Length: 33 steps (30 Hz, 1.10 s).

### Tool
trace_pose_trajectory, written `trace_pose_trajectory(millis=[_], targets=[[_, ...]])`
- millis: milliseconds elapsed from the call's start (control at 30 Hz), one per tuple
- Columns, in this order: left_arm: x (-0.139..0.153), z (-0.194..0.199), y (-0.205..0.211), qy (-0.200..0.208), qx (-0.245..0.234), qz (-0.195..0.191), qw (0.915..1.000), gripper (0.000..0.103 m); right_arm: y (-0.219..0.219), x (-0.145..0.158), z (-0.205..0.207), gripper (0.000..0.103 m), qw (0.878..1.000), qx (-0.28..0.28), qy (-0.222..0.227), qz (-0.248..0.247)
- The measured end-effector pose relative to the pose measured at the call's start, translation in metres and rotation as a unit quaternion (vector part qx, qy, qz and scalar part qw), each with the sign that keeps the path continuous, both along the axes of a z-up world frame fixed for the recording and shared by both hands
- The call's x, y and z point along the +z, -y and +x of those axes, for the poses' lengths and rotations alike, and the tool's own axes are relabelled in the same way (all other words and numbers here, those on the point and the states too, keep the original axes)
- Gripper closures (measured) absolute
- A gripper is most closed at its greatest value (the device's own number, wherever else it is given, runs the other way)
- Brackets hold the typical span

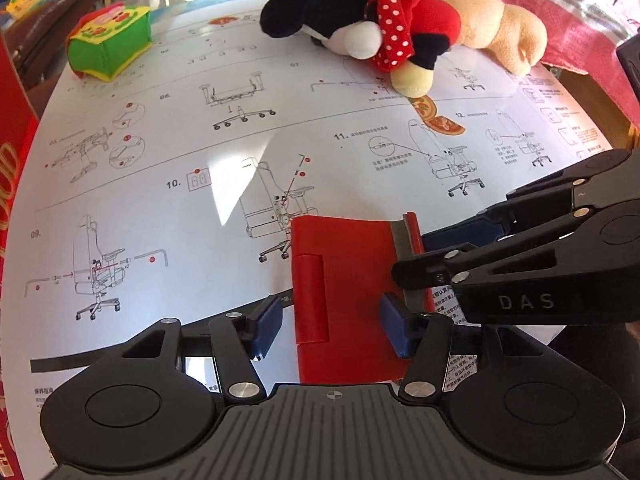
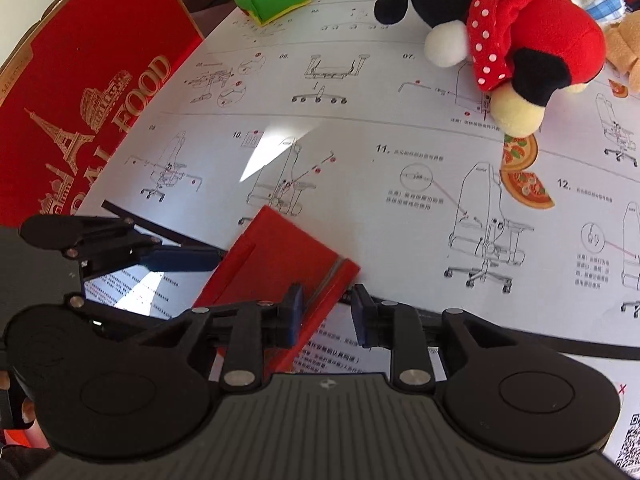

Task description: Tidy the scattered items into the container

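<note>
Left wrist view: the left gripper (image 1: 328, 328) stands released, its blue pads either side of a red notebook (image 1: 352, 264) lying on the instruction sheet (image 1: 200, 140), neither pad pressing it. The right gripper (image 2: 326, 314) straddles the notebook's banded edge; one pad (image 2: 294, 312) seems to touch, but whether it truly grips I cannot tell. Further off lie a mouse plush (image 1: 360, 20), a tan plush (image 1: 504, 32) touching it, and a green cube (image 1: 108, 44). At the table's left edge stands the red box (image 2: 92, 80), probably the container. Risks, as I judge them: a lift by one thin edge could let the notebook pivot and slip, and the two grippers, close together, could knock each other.
</note>
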State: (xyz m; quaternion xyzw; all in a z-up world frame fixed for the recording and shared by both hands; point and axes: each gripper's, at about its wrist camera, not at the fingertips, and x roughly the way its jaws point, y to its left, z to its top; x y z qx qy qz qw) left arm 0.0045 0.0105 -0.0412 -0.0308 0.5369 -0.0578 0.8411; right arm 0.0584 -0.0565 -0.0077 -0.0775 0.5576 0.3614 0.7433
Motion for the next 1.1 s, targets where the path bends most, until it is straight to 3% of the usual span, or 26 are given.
trace_pose_trajectory(millis=[133,300,567,733,900,1100], targets=[[0.001,0.000,0.002,0.008,-0.001,0.009,0.9999,0.054,-0.003,0.000,0.000,0.080,1.000,-0.015,0.005,-0.004],[0.002,-0.004,-0.016,0.005,0.021,-0.036,0.9991,0.069,0.000,-0.002,0.006,0.082,1.000,-0.023,-0.013,0.001],[0.006,-0.003,-0.013,0.003,0.027,-0.034,0.9990,0.073,0.001,-0.001,0.006,0.074,0.999,-0.042,-0.017,0.007],[0.011,-0.007,-0.012,-0.002,0.027,-0.039,0.9989,0.078,0.012,-0.004,0.010,0.087,0.998,-0.057,-0.021,0.027],[0.016,-0.008,0.001,-0.003,0.016,-0.042,0.9990,0.079,0.034,-0.010,0.024,0.089,0.992,-0.093,-0.056,0.070],[0.021,-0.003,0.002,0.002,0.037,-0.059,0.9976,0.069,0.042,-0.011,0.026,0.089,0.990,-0.098,-0.052,0.083]])
